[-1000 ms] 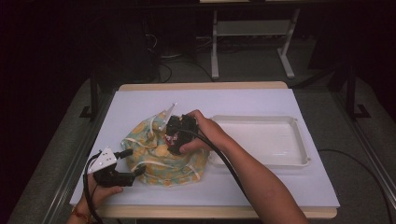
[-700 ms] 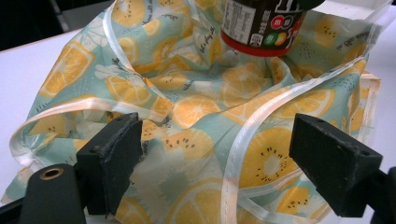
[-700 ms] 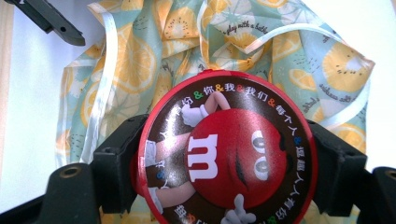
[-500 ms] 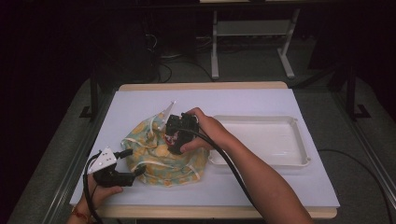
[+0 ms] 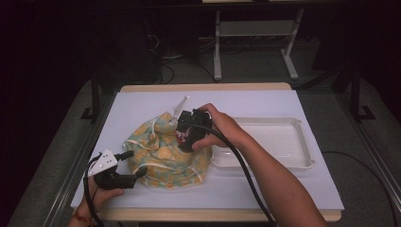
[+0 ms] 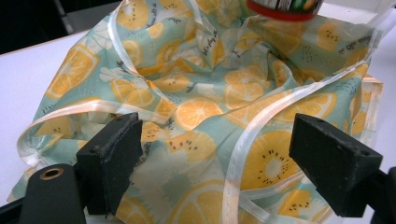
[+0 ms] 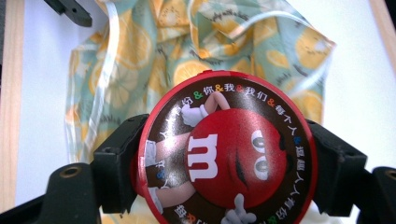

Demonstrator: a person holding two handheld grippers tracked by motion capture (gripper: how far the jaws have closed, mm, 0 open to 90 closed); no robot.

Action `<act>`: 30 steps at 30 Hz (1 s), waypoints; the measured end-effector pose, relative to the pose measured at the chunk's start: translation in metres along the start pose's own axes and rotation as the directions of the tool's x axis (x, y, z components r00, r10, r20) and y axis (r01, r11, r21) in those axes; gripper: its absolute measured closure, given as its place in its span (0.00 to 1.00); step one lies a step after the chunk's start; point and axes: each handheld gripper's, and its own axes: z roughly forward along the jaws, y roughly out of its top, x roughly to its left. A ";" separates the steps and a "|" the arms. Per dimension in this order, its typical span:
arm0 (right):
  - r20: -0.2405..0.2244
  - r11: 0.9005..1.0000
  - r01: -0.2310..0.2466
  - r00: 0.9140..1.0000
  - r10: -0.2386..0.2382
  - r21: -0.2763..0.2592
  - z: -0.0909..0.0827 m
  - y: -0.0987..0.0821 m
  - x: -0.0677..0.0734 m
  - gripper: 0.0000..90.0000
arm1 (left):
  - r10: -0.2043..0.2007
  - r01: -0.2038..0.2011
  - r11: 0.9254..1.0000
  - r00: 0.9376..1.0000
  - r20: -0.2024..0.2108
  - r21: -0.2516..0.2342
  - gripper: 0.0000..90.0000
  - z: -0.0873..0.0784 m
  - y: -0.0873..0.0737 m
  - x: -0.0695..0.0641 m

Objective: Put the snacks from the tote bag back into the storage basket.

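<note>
A: We have the round red tin [image 7: 227, 161], the one with the candy face on its lid, clamped between the jaws of our right gripper [image 5: 188, 137]; it hangs over the middle of the lemon-print bag [image 5: 163, 153].

B: And the bag lies crumpled on the white table cover [image 5: 283, 189], just left of the white tray [image 5: 283, 137]. Our left gripper [image 5: 125, 166] sits at the bag's near-left edge.

A: Its jaws stand wide apart with nothing between them but the cloth and a pale ribbon strap [image 6: 261, 130] beneath. We cannot tell whether they touch the fabric
</note>
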 end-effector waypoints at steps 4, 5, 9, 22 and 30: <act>-0.003 0.999 -0.027 1.000 0.027 -0.026 -0.010 -0.011 -0.006 0.26 | 0.000 0.000 1.000 1.000 -0.001 0.002 0.19 0.000 0.000 0.000; -0.002 0.999 -0.024 1.000 0.023 -0.026 -0.011 -0.013 -0.007 0.26 | 0.002 -0.002 1.000 1.000 -0.002 0.004 0.19 0.000 0.000 0.000; 0.009 0.999 -0.038 0.999 0.038 -0.014 -0.017 -0.022 -0.011 0.26 | 0.000 0.000 1.000 1.000 -0.004 0.004 0.19 0.000 0.000 0.001; 0.031 0.997 -0.069 0.997 0.068 0.028 -0.029 -0.051 -0.025 0.26 | 0.009 -0.008 1.000 1.000 -0.010 0.018 0.19 0.002 -0.001 0.001; 0.037 0.996 -0.075 0.997 0.073 0.056 -0.036 -0.068 -0.030 0.26 | 0.005 -0.005 1.000 1.000 -0.009 0.021 0.19 0.003 -0.001 0.001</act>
